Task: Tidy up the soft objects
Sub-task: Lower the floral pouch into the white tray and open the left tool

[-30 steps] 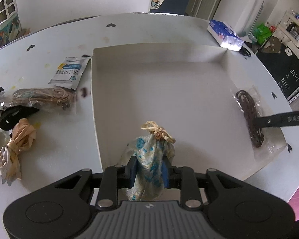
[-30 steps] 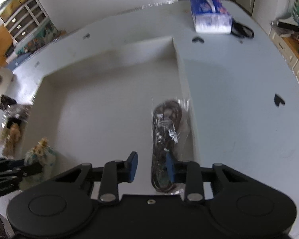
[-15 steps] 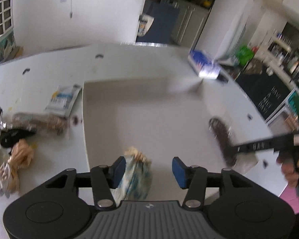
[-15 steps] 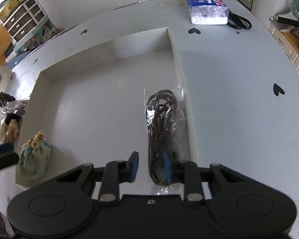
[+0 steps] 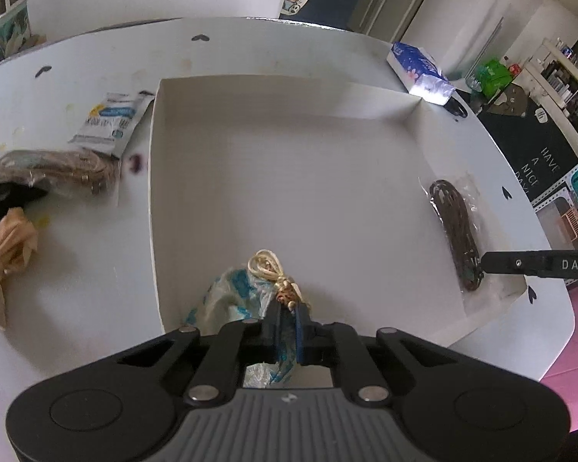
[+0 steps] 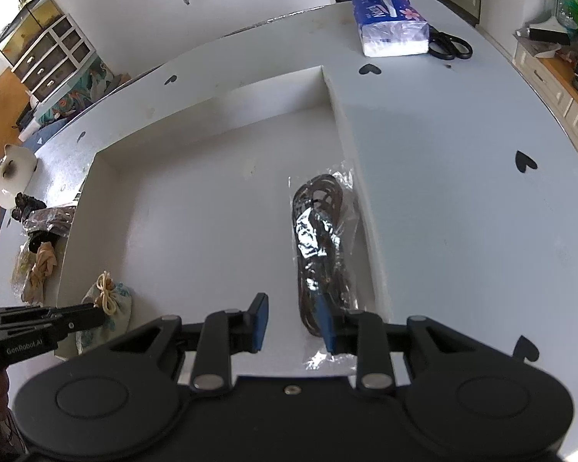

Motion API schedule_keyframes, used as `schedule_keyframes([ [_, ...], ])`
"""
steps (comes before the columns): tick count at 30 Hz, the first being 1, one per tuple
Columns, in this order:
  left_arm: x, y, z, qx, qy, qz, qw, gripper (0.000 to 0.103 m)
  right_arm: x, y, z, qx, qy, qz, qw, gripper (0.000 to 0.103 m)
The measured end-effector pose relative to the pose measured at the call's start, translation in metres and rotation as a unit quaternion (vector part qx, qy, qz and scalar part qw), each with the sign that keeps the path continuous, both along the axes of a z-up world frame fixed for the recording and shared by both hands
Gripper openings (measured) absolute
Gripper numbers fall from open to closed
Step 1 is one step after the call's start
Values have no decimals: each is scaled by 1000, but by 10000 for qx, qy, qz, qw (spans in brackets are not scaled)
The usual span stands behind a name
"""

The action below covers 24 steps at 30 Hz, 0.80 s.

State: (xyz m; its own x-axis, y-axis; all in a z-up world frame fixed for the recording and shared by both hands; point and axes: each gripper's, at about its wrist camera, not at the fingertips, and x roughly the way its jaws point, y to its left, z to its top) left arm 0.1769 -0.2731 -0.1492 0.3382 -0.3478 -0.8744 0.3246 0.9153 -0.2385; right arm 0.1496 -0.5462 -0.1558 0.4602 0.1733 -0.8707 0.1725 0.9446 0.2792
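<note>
Left gripper (image 5: 285,321) has just clenched on one drawstring pouch (image 5: 235,296) in the tray (image 5: 327,115) — right gripper (image 6: 294,321) released beside one bagged cord (image 6: 320,238) (scissors (image 6: 449,44) plain only from the right wrist).

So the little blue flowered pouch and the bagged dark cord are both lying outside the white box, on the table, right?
Not quite. The pouch and the bagged cord both lie inside the white box, the pouch in its near left corner and the cord along its right wall. The right wrist view shows this.
</note>
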Motion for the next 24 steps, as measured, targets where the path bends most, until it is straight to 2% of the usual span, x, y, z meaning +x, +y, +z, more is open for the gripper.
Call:
schedule_keyframes([
  [5,-3,6,5,-187,-97,83,9997,11,-3,1,4,-8,-54,32,10000,30],
  [7,-5,6,11,-247,-243,84,9994,16,-4,4,8,-101,-169,84,9998,34],
  [9,-6,5,19,-302,-369,79,9988,34,-4,4,12,-132,-234,112,9996,36],
  [10,-7,4,22,-317,-422,72,9986,38,-5,5,14,-147,-267,118,9995,38],
  [12,-10,3,29,-305,-549,60,9980,54,-7,5,19,-195,-339,128,9992,43],
  [14,-13,4,35,-277,-682,94,9972,66,-9,6,24,-267,-408,128,9987,47],
  [17,-17,7,43,-298,-803,150,9962,75,-13,7,31,-326,-524,130,9980,57],
  [19,-19,9,47,-321,-875,198,9955,80,-15,7,36,-392,-642,137,9971,69],
  [24,-25,12,57,-302,-1055,296,9935,95,-22,11,47,-571,-842,141,9947,83],
])
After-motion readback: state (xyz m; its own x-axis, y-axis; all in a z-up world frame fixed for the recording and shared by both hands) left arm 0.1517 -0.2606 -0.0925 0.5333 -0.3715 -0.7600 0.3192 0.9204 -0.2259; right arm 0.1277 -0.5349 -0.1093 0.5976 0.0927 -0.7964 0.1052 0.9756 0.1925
